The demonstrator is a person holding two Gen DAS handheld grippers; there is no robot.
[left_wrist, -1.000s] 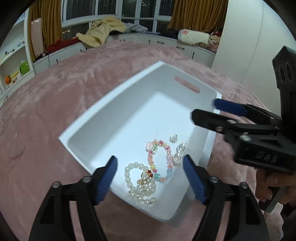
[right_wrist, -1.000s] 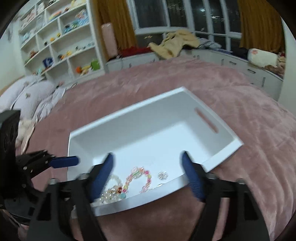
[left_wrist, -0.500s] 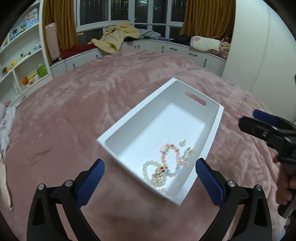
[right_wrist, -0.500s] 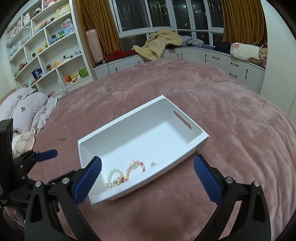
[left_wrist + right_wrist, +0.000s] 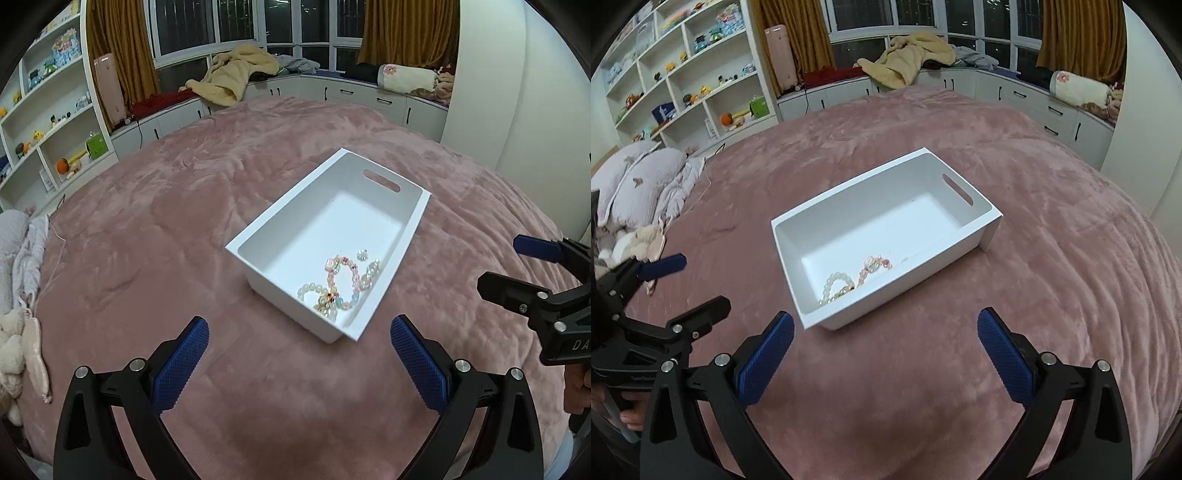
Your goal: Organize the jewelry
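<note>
A white bin (image 5: 384, 182) (image 5: 849, 188) with a slot handle rests on the pink bedspread. In its near corner lie a pearl bracelet (image 5: 307, 290) (image 5: 834, 278), a pastel bead bracelet (image 5: 341, 271) (image 5: 873, 264) and small clear pieces (image 5: 371, 273). My left gripper (image 5: 299, 332) hangs open above the blanket, short of the bin, nothing between its blue pads. My right gripper (image 5: 886, 328) is open too, equally short of the bin and empty. Each gripper shows at the edge of the other's view: right gripper (image 5: 517, 266), left gripper (image 5: 690, 286).
The pink bedspread (image 5: 147, 258) spreads wide around the bin. Grey pillows (image 5: 639, 177) and a soft toy (image 5: 14, 332) lie at the left edge. White shelves (image 5: 683, 85), a window seat with a yellow blanket (image 5: 236, 74) and curtains stand beyond the bed.
Both grippers have pulled back and up from over the bin, which now looks smaller and farther. Their jaws have spread wider. The jewelry stays in the bin.
</note>
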